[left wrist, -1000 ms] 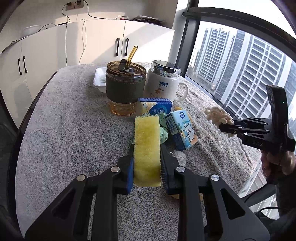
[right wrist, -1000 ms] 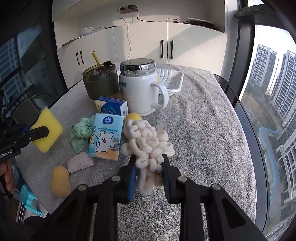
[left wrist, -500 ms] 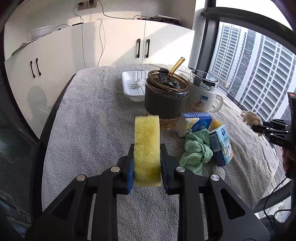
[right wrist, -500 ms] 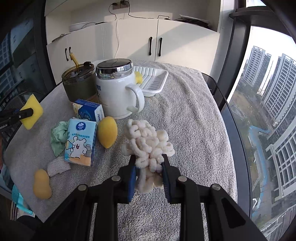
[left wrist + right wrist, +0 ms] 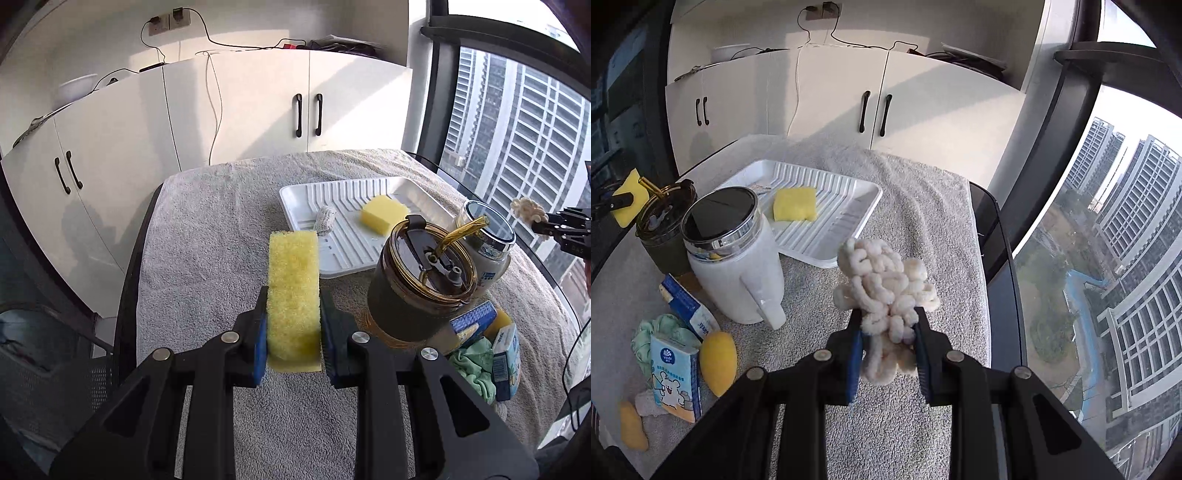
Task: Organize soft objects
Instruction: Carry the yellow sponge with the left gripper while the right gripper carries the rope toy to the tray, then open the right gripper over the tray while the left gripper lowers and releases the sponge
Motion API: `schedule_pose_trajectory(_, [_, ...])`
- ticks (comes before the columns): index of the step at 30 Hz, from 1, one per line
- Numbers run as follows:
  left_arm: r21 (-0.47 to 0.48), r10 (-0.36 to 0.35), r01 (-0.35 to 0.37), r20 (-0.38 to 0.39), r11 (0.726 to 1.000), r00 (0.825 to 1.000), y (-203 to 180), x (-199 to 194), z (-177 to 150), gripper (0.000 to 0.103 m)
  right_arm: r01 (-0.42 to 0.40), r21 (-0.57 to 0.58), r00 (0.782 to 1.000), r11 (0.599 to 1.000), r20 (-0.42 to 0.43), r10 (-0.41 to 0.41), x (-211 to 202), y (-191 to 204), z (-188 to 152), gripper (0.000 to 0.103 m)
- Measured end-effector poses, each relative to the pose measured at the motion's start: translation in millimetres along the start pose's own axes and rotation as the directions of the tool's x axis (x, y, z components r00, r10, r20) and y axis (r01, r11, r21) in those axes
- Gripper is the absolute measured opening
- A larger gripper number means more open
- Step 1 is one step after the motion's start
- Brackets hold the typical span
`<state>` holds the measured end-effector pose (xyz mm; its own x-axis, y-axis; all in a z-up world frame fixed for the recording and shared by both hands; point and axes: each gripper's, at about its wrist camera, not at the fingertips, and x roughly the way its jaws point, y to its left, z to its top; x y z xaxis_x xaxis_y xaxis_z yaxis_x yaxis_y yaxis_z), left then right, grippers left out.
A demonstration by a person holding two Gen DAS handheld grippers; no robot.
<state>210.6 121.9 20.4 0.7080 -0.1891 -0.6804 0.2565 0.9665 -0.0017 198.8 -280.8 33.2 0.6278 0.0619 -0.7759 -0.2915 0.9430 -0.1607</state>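
left gripper: clamped on yellow sponge
right gripper: clamped on knotted rope toy
tray: two soft items in — more left near table's front edge

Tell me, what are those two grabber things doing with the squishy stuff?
A person is tidying soft things into the white ridged plastic tray. The left gripper squeezes a tall yellow sponge block, held above the grey towel-covered table. The right gripper is clamped on a cream knotted rope toy, also held up off the table. A smaller yellow sponge and a little grey-white bundle lie in the tray already.
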Motion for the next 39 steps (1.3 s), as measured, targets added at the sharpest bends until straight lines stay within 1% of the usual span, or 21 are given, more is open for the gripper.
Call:
schedule_pose_trajectory(3, [0.034, -0.015, 0.016, -0.01, 0.999, 1.0, 4, 16, 26, 0.022, -0.009, -0.041, 1.0, 0.999, -0.007, 0.009, 16, 1, 24, 0.027])
schedule_pose_trajectory(6, [0.092, -0.003, 0.007, -0.041, 0.996, 0.999, 2, 39, 52, 0.022, -0.024, -0.076, 1.0, 0.997, -0.016, 0.023, 33, 1, 52, 0.027])
schedule_pose_trajectory(9, [0.133, 0.002, 0.004, -0.044, 0.991, 0.999, -1, 57, 75, 0.022, -0.05, -0.102, 0.999, 0.993, -0.017, 0.049, 48, 3, 82, 0.027])
schedule_pose_trajectory(14, [0.203, -0.032, 0.047, -0.078, 0.978, 0.996, -18, 87, 97, 0.022, -0.103, -0.134, 0.995, 0.986, -0.032, 0.1, 72, 4, 125, 0.027])
schedule_pose_trajectory(16, [0.222, -0.049, 0.071, -0.104, 0.972, 0.993, -22, 102, 104, 0.022, -0.13, -0.145, 0.991, 0.981, -0.054, 0.124, 85, 7, 139, 0.027])
schedule_pose_trajectory(19, [0.226, -0.068, 0.097, -0.134, 0.969, 0.989, -27, 124, 113, 0.022, -0.163, -0.155, 0.984, 0.974, -0.097, 0.149, 111, 11, 154, 0.027])
schedule_pose_trajectory(22, [0.215, -0.086, 0.119, -0.158, 0.969, 0.984, -29, 145, 117, 0.022, -0.189, -0.179, 0.976, 0.965, -0.144, 0.165, 140, 24, 158, 0.027])
schedule_pose_trajectory(24, [0.201, -0.1, 0.136, -0.179, 0.97, 0.979, -28, 159, 119, 0.022, -0.19, -0.194, 0.973, 0.962, -0.167, 0.158, 158, 33, 157, 0.027])
schedule_pose_trajectory(29, [0.209, -0.106, 0.151, -0.213, 0.966, 0.971, -33, 185, 115, 0.022, -0.196, -0.204, 0.966, 0.959, -0.206, 0.154, 191, 42, 154, 0.027])
schedule_pose_trajectory(34, [0.197, -0.127, 0.171, -0.217, 0.965, 0.968, -32, 196, 114, 0.022, -0.209, -0.189, 0.959, 0.959, -0.231, 0.163, 209, 39, 150, 0.027])
schedule_pose_trajectory(39, [0.165, -0.149, 0.187, -0.217, 0.968, 0.965, -27, 202, 118, 0.022, -0.218, -0.195, 0.954, 0.956, -0.249, 0.167, 219, 40, 144, 0.027])
